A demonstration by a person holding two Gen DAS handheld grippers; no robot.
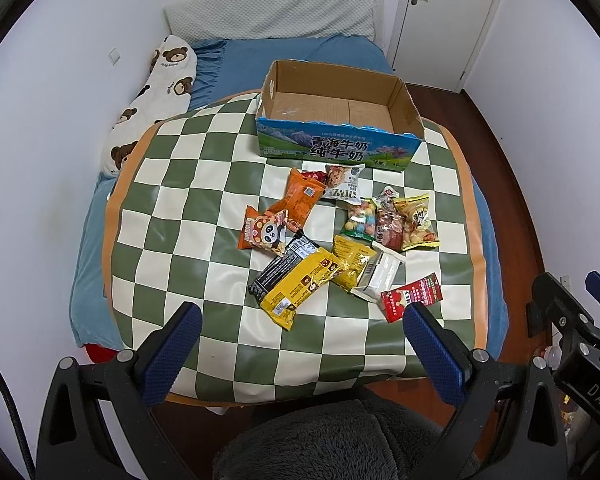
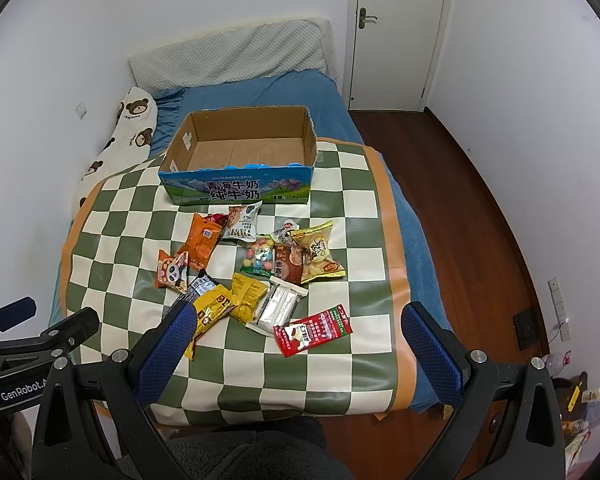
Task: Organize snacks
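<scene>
Several snack packets lie scattered on a green and white checkered mat [image 1: 204,184] [image 2: 340,380]. Among them are a yellow bar [image 1: 300,286] [image 2: 212,310], a red packet [image 1: 412,296] [image 2: 314,330], an orange panda packet [image 1: 264,232] [image 2: 173,270] and a white packet [image 1: 380,274] [image 2: 278,306]. An empty open cardboard milk box [image 1: 336,146] [image 2: 240,188] stands behind them. My left gripper [image 1: 300,344] is open and empty, above the mat's near edge. My right gripper [image 2: 300,344] is open and empty, just short of the red packet.
The mat lies on a bed with a blue sheet [image 1: 300,50] [image 2: 260,92]. A bear-print pillow [image 1: 156,92] [image 2: 128,132] lies at the left. A white door [image 2: 396,32] and wood floor [image 2: 460,220] are at the right.
</scene>
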